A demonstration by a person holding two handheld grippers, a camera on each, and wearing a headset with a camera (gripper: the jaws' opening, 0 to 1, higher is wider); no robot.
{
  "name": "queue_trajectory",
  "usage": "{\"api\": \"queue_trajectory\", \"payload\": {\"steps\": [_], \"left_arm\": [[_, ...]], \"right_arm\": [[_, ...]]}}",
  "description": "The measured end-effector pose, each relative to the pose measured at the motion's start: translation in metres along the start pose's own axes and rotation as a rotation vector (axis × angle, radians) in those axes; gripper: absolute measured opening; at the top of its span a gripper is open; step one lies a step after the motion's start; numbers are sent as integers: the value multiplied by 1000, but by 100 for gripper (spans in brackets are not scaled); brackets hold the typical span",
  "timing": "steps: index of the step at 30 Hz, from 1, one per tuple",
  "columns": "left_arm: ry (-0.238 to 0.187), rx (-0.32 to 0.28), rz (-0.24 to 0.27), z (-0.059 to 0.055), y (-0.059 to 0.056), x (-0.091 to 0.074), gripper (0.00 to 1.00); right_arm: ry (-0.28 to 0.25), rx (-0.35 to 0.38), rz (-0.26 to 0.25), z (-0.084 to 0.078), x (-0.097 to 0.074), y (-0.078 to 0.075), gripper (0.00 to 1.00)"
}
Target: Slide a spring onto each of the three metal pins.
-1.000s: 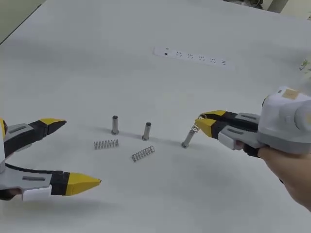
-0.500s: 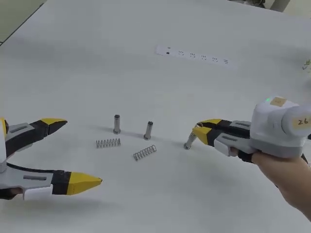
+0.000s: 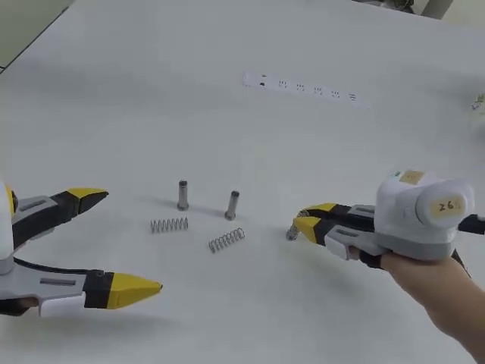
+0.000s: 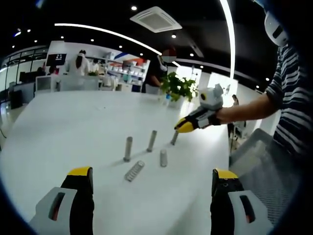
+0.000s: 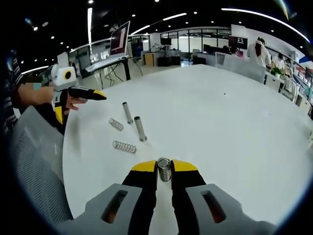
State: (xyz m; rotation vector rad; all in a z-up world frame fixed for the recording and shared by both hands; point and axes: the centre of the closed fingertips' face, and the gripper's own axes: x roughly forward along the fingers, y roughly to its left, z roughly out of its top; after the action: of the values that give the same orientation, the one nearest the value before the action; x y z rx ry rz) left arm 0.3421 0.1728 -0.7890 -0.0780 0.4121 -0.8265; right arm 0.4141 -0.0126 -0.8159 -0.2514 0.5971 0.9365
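White desk [image 3: 114,91], matte; a white power strip [image 3: 307,89] lies flat toward its far side. Two steel pins stand upright near the middle of the desk: left pin [image 3: 183,194] and middle pin [image 3: 233,205], apart from each other, both bare. Third pin [image 3: 292,233] sits to their right, tilted, its top hidden behind the right gripper [image 3: 301,221]. A hand [image 3: 436,288] coming in from the right edge holds the right gripper. Its fingers are narrow, pinched on a held spring [image 5: 164,169], which the right gripper view shows end-on between the yellow tips. Cannot tell how far this coil sits down the third pin. Two more springs lie on their sides on the desk, just in front of the upright pins. First loose spring [image 3: 168,224] is near the left pin, roughly level across the head view. Second loose spring [image 3: 226,240] is near the middle pin, slanted. Neither touches a pin. Left gripper [image 3: 133,241] is low at the left, well apart from the pins. Its fingers [image 3: 125,289] are wide with nothing between them, pointing toward the row. Left gripper view: three pins ahead, the right gripper's yellow tips at the farthest one
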Motion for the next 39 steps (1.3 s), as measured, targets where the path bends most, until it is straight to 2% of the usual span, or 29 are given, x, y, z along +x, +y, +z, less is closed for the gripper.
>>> {"api": "queue_trajectory", "payload": {"steps": [3,13,19,28,34,36,39], "left_arm": [[-2,0,0,1,0,0,98],[0,-3,1,0,0,-2,98],[1,-4,2,0,-1,-3,97],[-2,-2,1,0,-4,-5,98],[-2,-6,3,0,-3,-6,97],[-1,-5,3,0,-2,-6,97],[2,-5,2,-1,-2,-6,97]], "right_arm": [[17,-4,5,-5,1,1,8],[30,5,14,-5,1,3,9],[18,18,13,2,-2,5,16],[-21,-10,2,19,-13,4,19],[1,-103,30,28,-18,12,18],[32,-189,30,28,-18,14,18],[55,-278,52,31,-17,22,18]]}}
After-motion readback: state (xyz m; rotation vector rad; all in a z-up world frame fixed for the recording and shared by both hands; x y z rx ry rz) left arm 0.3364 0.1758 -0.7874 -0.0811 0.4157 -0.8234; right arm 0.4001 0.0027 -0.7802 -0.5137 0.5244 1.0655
